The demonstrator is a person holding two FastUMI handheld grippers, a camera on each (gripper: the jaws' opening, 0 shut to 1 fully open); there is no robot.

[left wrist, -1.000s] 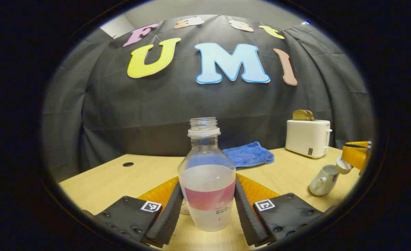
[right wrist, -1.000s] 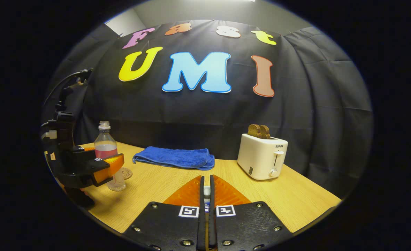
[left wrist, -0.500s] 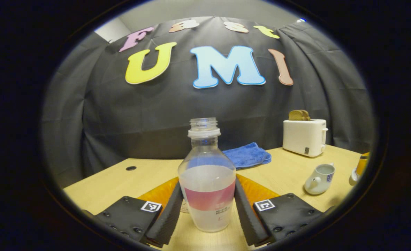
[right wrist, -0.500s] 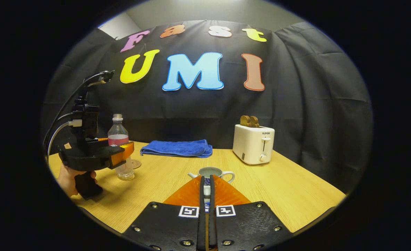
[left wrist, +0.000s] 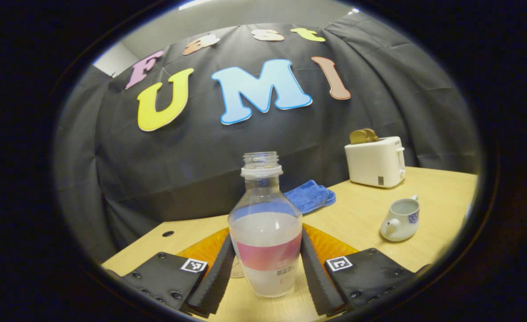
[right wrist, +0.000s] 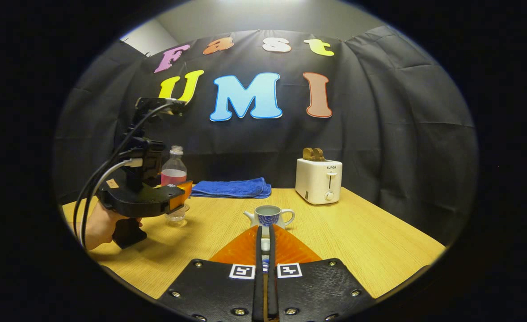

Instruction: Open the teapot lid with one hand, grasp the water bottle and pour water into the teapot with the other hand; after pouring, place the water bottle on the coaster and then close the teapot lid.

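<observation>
A clear, uncapped water bottle (left wrist: 265, 250) with a pink label stands upright between the fingers of my left gripper (left wrist: 267, 237), and both fingers press on its sides. The right gripper view has that left gripper (right wrist: 180, 197) at the left, held by a hand (right wrist: 100, 226), with the bottle (right wrist: 174, 172) in it. The white teapot (right wrist: 268, 215) with a blue pattern sits open on the table, a little ahead of my right gripper (right wrist: 265, 230). That gripper is shut on the small teapot lid (right wrist: 265, 245). From the left gripper view the teapot (left wrist: 401, 219) is to the right. A round coaster (left wrist: 236, 270) peeks out behind the bottle's base.
A white toaster (right wrist: 319, 180) with bread in it stands at the back right of the wooden table (right wrist: 379, 241). A folded blue towel (right wrist: 232, 188) lies at the back, between bottle and toaster. Black cloth walls the far side.
My right gripper has drawn back from the teapot with the lid, so the open pot now shows ahead. The left gripper, with the bottle, has moved nearer the teapot and tilted.
</observation>
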